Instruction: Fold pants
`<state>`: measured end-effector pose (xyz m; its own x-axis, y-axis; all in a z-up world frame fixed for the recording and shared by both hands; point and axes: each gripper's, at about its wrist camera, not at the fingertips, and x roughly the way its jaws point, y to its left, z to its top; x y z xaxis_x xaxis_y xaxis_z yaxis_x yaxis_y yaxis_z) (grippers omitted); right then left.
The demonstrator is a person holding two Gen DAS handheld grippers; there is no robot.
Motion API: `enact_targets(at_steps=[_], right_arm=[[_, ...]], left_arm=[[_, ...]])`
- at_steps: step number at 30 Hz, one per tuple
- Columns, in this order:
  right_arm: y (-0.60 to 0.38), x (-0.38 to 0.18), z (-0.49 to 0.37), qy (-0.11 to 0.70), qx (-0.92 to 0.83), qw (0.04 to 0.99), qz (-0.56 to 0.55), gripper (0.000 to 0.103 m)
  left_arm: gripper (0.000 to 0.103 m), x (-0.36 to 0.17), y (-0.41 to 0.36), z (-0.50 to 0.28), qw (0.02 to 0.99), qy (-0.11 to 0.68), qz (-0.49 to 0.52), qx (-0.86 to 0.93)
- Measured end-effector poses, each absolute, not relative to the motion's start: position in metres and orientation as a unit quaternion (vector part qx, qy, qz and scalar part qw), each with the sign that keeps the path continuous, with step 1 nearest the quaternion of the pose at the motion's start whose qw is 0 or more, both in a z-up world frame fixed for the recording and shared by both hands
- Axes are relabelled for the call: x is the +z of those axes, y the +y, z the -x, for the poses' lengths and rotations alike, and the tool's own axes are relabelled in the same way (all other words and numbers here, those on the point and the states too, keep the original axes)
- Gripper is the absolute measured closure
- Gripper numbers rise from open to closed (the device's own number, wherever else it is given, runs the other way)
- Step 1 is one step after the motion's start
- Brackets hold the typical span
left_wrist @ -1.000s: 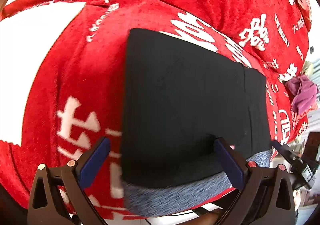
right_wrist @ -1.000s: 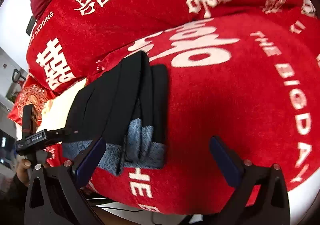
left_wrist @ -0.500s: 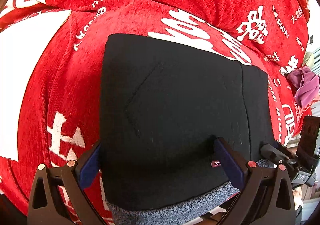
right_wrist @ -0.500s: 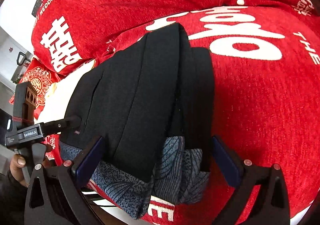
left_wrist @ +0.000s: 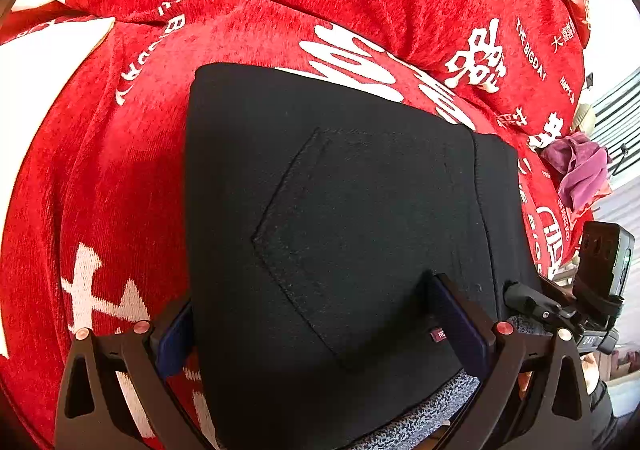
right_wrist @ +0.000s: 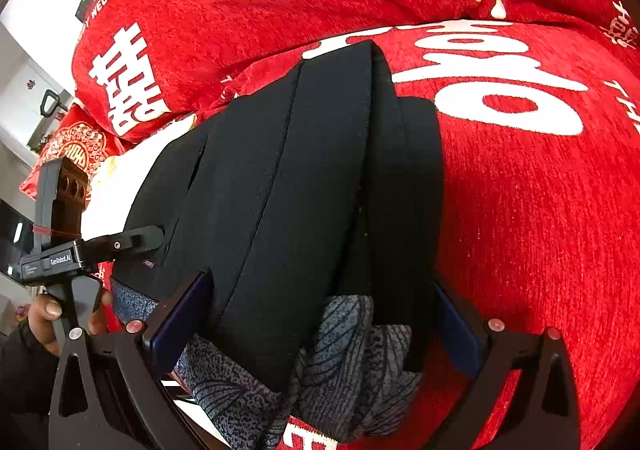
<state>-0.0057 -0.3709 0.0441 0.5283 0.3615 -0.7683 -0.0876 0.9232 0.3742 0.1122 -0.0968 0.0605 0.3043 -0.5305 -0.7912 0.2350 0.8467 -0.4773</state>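
The black pants (left_wrist: 340,218) lie folded into a thick stack on the red blanket (left_wrist: 120,154), a back pocket facing up and grey patterned lining (right_wrist: 348,366) showing at the near edge. My left gripper (left_wrist: 316,318) is open, its fingers straddling the stack's near edge. My right gripper (right_wrist: 320,314) is open too, its fingers on either side of the stack's end, where the folded layers (right_wrist: 304,170) show edge-on. The other gripper shows in each view: the right one in the left wrist view (left_wrist: 560,310), the left one in the right wrist view (right_wrist: 100,246).
The red blanket with white characters rises in a bulky fold (right_wrist: 280,2) behind the pants. A purple cloth (left_wrist: 580,170) lies at the far right. A white sheet (left_wrist: 36,62) shows at the left. A red patterned cushion (right_wrist: 76,146) sits beyond the pants.
Both grippers have moved forward over the folded pants, which now fill the space between their open fingers. The pants stack has not visibly shifted on the blanket.
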Motion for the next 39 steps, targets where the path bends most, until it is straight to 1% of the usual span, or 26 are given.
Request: enact_targets(at_steps=[3, 6, 8, 9, 10, 12, 13, 17, 20, 28, 34, 39], right_arm=[[-0.366, 0.044, 0.004, 0.471, 0.115, 0.863, -0.139, 0.000], [-0.349, 0.053, 0.003, 0.477, 0.120, 0.863, -0.115, 0.001], [-0.340, 0.060, 0.007, 0.468, 0.129, 0.869, -0.099, 0.010], [-0.337, 0.066, 0.009, 0.464, 0.126, 0.872, -0.089, 0.026], [-0.338, 0.070, 0.011, 0.460, 0.128, 0.874, -0.089, 0.037], [-0.338, 0.081, 0.014, 0.449, 0.136, 0.878, -0.095, 0.044], [-0.337, 0.084, 0.015, 0.446, 0.138, 0.879, -0.091, 0.047], [-0.324, 0.104, 0.016, 0.431, 0.144, 0.888, -0.070, 0.049], [-0.324, 0.121, 0.013, 0.419, 0.151, 0.893, -0.068, 0.049], [-0.352, 0.179, -0.024, 0.373, 0.146, 0.915, -0.055, 0.049], [-0.364, 0.201, -0.060, 0.367, 0.143, 0.918, -0.052, 0.049], [-0.375, 0.199, -0.084, 0.375, 0.146, 0.913, -0.063, 0.049]], left_arm=[[0.000, 0.062, -0.098, -0.111, 0.797, 0.537, 0.140, -0.240], [0.007, 0.070, -0.103, -0.103, 0.811, 0.520, 0.125, -0.237], [0.016, 0.076, -0.106, -0.098, 0.819, 0.511, 0.107, -0.237], [0.018, 0.082, -0.110, -0.096, 0.823, 0.507, 0.097, -0.236], [0.021, 0.087, -0.113, -0.095, 0.826, 0.505, 0.090, -0.236], [0.025, 0.095, -0.114, -0.095, 0.825, 0.505, 0.092, -0.235], [0.029, 0.099, -0.114, -0.095, 0.825, 0.504, 0.096, -0.236], [0.030, 0.128, -0.114, -0.096, 0.826, 0.490, 0.122, -0.248], [0.030, 0.156, -0.123, -0.101, 0.835, 0.472, 0.117, -0.257], [0.030, 0.210, -0.146, -0.146, 0.844, 0.445, 0.125, -0.271], [0.030, 0.226, -0.161, -0.181, 0.848, 0.444, 0.126, -0.261], [0.030, 0.218, -0.170, -0.198, 0.847, 0.453, 0.118, -0.252]])
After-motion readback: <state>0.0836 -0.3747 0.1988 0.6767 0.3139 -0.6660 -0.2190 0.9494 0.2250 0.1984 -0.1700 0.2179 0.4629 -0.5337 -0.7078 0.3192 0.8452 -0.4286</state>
